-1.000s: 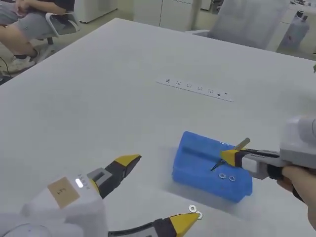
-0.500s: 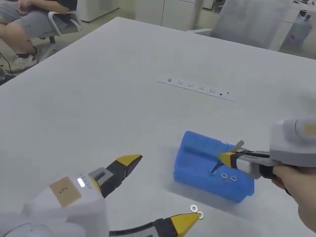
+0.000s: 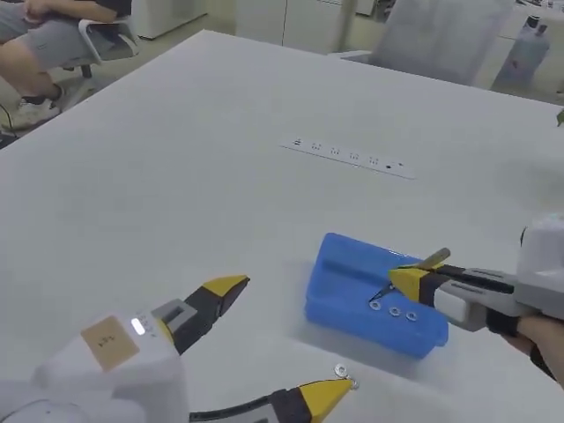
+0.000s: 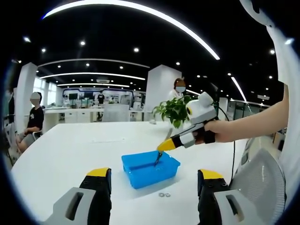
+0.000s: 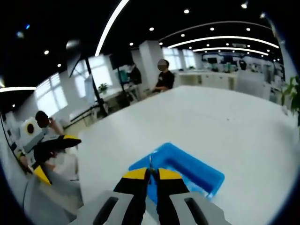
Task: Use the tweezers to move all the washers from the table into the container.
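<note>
Washers (image 3: 395,312) first: in the head view, three little silver rings lie in a row inside the blue container (image 3: 344,264), near its front wall. Two more washers (image 3: 342,371) lie on the white table (image 3: 176,194). They are just in front of the container and right beside one yellow jaw tip of the left gripper (image 3: 278,339). That gripper is low in the picture, with its jaws spread wide and nothing between them. The right gripper (image 3: 407,281) comes in from the right, held by a hand (image 3: 545,345). Its jaws are pinched tight on the tweezers (image 3: 382,294), which point down into the container. The tweezer tip is just beside the nearest washer; I cannot tell if it touches. Farther back, a flat strip of sockets (image 3: 348,157) sits in the table.

In the left gripper view, the left gripper (image 4: 154,174) has its two jaws far apart at the bottom. Past them is the blue container (image 4: 151,169), with the two loose washers (image 4: 163,194) on the table in front of it. The right gripper (image 4: 165,146) reaches over the container, and the tweezers (image 4: 156,159) dip into it. A green plant (image 4: 176,111) stands behind.

In the right gripper view, the right gripper (image 5: 151,174) has its jaws close together, with the thin tweezers (image 5: 150,163) squeezed between them. They hang over the blue container (image 5: 187,171). The left gripper (image 5: 51,157) is off to the left, jaws wide apart.
</note>
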